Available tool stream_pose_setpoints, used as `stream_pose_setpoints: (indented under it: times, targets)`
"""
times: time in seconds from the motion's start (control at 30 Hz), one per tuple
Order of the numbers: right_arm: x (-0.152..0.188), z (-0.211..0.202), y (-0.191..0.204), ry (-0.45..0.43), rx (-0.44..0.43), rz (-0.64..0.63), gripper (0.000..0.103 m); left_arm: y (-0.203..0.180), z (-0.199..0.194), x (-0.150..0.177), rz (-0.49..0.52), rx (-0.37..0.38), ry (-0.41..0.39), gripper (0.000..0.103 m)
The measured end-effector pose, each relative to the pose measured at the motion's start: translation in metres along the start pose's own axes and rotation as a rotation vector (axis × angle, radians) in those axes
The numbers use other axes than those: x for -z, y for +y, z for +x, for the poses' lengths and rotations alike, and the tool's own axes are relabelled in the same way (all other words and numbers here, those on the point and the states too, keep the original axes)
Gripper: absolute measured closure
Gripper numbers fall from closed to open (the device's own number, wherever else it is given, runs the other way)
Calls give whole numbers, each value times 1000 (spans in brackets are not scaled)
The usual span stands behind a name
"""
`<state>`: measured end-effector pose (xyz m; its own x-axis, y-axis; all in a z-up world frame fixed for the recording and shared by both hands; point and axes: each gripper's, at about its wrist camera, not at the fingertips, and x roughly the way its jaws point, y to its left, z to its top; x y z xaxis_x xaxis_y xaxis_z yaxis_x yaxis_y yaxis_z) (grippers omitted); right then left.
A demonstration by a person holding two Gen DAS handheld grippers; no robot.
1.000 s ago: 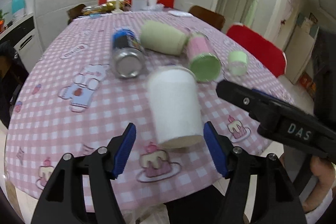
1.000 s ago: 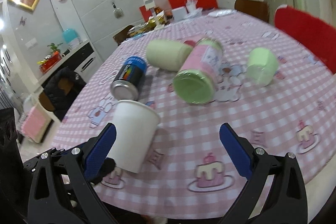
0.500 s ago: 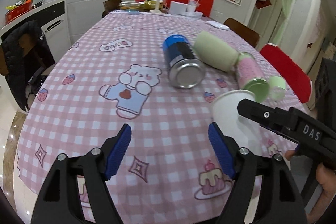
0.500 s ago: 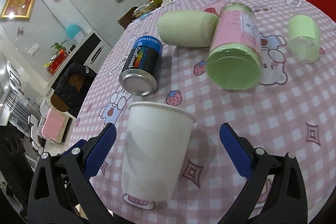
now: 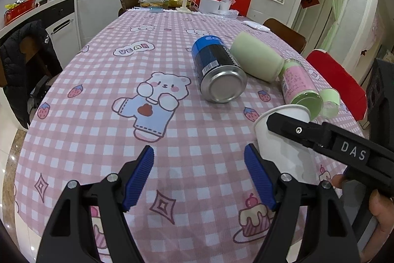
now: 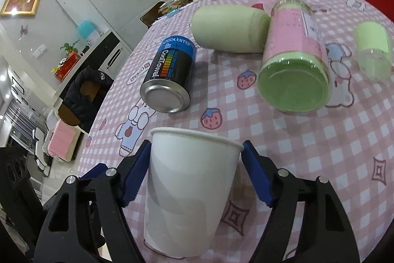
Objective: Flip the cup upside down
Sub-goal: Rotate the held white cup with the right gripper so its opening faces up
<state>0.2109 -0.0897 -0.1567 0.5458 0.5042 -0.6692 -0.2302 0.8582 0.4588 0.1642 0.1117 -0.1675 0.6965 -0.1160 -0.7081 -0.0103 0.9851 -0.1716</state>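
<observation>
White paper cup (image 6: 189, 191) stands upright, mouth up, on the near part of the bench (image 6: 307, 139), which is covered in a pink checked cloth printed with bears, strawberries and cakes. The cup sits between the two blue pads of the right tongs (image 6: 194, 173). Both pads lie close against the cup wall just under the rim; whether they press on it or merely flank it cannot be told from the right wrist view. In the left wrist view the same cup (image 5: 283, 139) appears at the right side, partly hidden behind a black arm of the right tongs (image 5: 327, 139) marked "DAS".

Left tongs (image 5: 199, 179) hover over the near edge of the bench with the pads set wide apart and nothing between them. They are to the left of the cup and apart from it.

Other items lie on their sides beyond the cup:
- a blue and black can (image 6: 170, 75) lettered "CoolTowel", its metal base facing the camera;
- a pale green cylinder (image 6: 229, 27) behind the can;
- a pink jar with a green end (image 6: 295, 58), touching the pale green cylinder;
- a small green and clear cup (image 6: 373, 51), farthest right and apart from the jar.

A red chair (image 5: 337, 80) stands at the right edge of the bench. A dark jacket (image 5: 22, 65) hangs over a chair at the left.
</observation>
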Motion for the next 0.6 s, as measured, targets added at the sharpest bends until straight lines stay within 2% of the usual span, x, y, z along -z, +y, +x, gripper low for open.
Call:
stream_pose_setpoints:
  times: [0.27, 0.6]
  targets:
    - [-4, -13, 6, -65, 45, -69, 32, -10, -1, 0, 5, 10, -6, 28]
    - [-3, -33, 22, -219, 217, -239, 32, -23, -7, 0, 22, 18, -21, 28]
